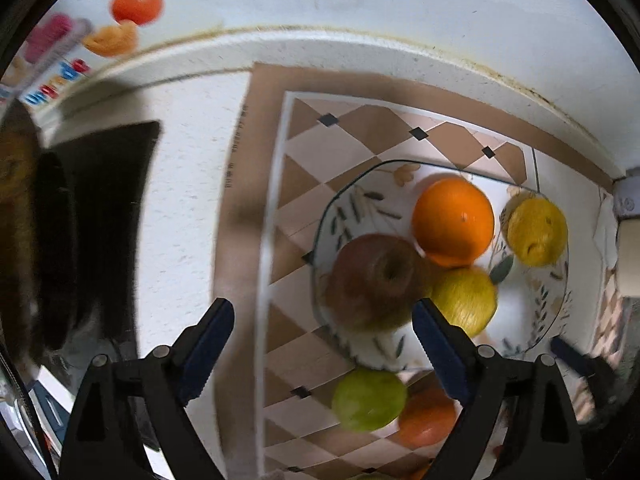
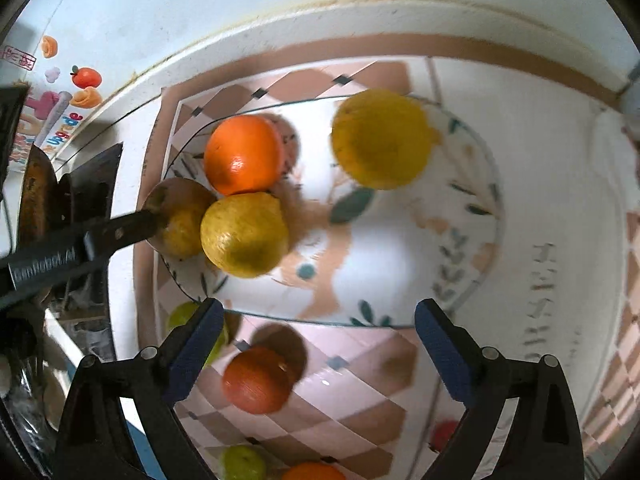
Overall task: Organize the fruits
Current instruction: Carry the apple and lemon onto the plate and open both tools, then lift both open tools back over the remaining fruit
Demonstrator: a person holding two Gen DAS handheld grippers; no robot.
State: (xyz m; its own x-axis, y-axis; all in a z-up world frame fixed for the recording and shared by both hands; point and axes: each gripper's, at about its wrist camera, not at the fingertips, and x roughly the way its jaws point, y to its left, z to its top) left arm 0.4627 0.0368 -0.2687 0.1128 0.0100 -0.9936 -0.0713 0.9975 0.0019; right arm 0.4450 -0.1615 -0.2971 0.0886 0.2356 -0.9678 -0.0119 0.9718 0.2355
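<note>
Both wrist views downward, sharing the plate [image 1: 332, 216]

Right tool [image 2: 320, 344] open and empty above leaf-patterned plate [image 2: 472, 280], orange [image 2: 244, 156], two blurred, seemingly yellow fruits [image 2: 244, 236]

A plate [image 1: 558, 312] is set on a patterned mat [image 1: 280, 208], which lies on the counter [image 1: 188, 216] before the wall. Four fruits are held in the plate: an apple [image 1: 372, 280] at its left, an orange [image 1: 454, 220] just behind it, a lemon [image 1: 466, 300] touching both, and a second lemon [image 1: 536, 232] apart at the right. Off the plate, on the mat nearer the cameras, a green fruit [image 1: 368, 398] is seen beside a second orange [image 1: 426, 420].
</note>
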